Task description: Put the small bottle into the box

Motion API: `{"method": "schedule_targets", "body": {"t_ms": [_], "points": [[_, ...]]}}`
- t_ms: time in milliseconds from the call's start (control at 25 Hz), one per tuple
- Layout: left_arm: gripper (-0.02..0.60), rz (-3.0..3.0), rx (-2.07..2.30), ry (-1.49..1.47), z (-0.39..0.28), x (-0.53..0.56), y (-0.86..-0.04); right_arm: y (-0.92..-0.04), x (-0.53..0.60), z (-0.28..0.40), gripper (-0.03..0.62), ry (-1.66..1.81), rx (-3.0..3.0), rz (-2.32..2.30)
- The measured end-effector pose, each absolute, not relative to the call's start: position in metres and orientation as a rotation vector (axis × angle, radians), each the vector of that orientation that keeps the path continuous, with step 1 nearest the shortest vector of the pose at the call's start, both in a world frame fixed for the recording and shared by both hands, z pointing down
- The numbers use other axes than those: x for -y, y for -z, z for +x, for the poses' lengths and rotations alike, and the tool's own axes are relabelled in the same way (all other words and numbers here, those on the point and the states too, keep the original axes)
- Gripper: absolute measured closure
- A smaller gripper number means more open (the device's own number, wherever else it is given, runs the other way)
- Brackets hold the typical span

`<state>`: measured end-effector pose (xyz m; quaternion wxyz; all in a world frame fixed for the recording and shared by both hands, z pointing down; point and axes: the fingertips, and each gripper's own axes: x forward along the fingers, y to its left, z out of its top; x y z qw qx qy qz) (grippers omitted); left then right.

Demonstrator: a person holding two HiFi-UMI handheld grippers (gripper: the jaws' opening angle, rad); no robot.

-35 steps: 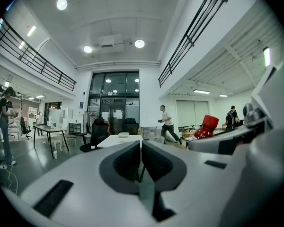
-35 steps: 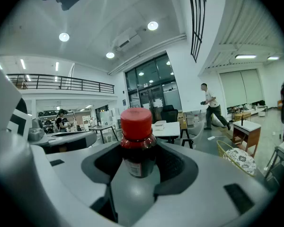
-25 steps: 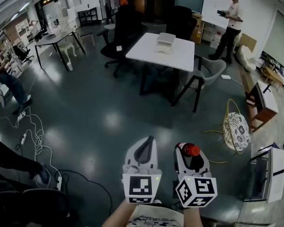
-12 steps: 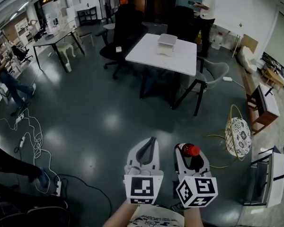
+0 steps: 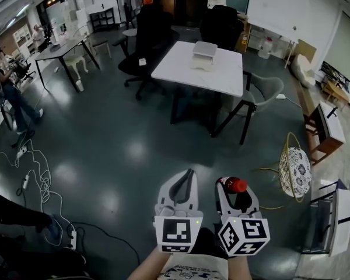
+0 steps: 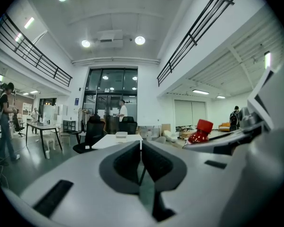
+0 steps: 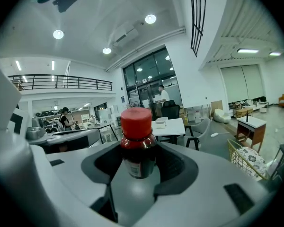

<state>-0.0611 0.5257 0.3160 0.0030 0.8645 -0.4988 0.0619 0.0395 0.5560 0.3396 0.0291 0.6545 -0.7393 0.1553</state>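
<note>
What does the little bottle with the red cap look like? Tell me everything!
The small bottle has a round red cap, a dark body, red at the shoulder, and a pale label. It stands upright, clamped between the right gripper's jaws, cap poking above them, held over the dark floor, far from the white table.

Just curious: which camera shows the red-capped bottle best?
The right gripper view: the small bottle sits central between the jaws, label visible. Head view shows mostly its cap; left gripper view, just its top at right.
</note>
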Motion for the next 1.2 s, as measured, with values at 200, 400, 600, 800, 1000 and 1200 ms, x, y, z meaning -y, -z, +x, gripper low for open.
{"method": "schedule_targets", "body": {"t_ms": [200, 400, 600, 800, 1000, 1200], "points": [[0.561, 2.689, 1.574, -0.200, -0.063, -0.502, -0.320, -0.342, -0.529, 0.038, 0.364, -0.487, 2.282, 1.991], [0.561, 2.649, 1.614, -0.212, -0.062, -0.464, -0.326, -0.348, -0.488, 0.042, 0.364, -0.506, 2.303, 1.948], [0.561, 2.620, 1.667, -0.232, -0.057, -0.415, -0.330, -0.351, -0.433, 0.051, 0.364, -0.514, 2.337, 1.911], [0.561, 2.595, 1.718, -0.238, -0.044, -0.354, -0.324, -0.346, -0.368, 0.066, 0.364, -0.517, 2.370, 1.878], [0.561, 2.581, 1.753, -0.224, -0.027, -0.291, -0.312, -0.334, -0.303, 0.084, 0.364, -0.498, 2.397, 1.850], [0.561, 2.565, 1.782, -0.207, -0.009, -0.232, -0.305, -0.326, -0.242, 0.103, 0.364, -0.475, 2.418, 1.828]]}}
